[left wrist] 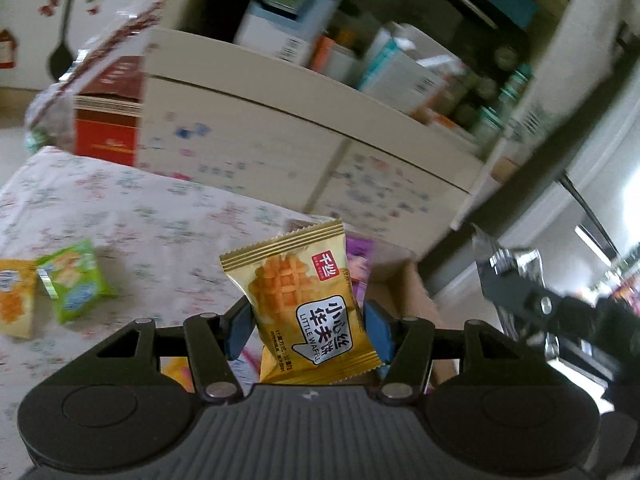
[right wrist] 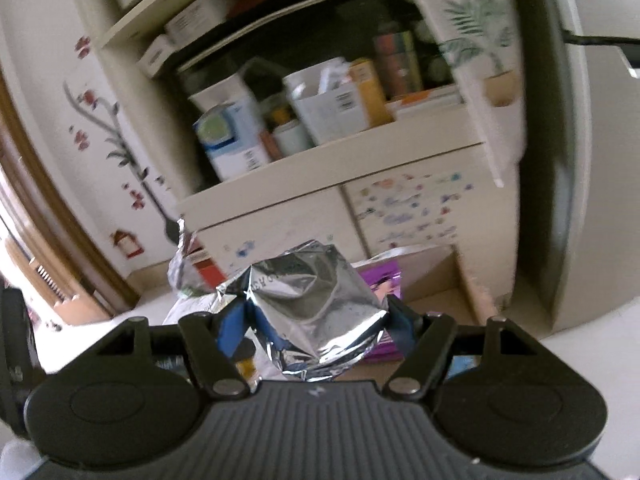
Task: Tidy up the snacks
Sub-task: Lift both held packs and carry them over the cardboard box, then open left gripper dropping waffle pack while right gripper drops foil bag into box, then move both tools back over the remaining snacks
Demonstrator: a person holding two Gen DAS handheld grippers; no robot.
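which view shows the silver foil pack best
The right wrist view: the foil pack sits centred and close, clamped in the right gripper. The left wrist view catches only a blurred bit of it at the right edge, beyond the waffle pack.

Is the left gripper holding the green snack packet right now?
No, the left gripper is shut on the yellow Little Waffle packet, while the green snack packet lies on the floral cloth.

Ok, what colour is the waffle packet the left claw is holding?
Yellow-gold, with an orange waffle picture, on the waffle packet; clearest in the left wrist view.
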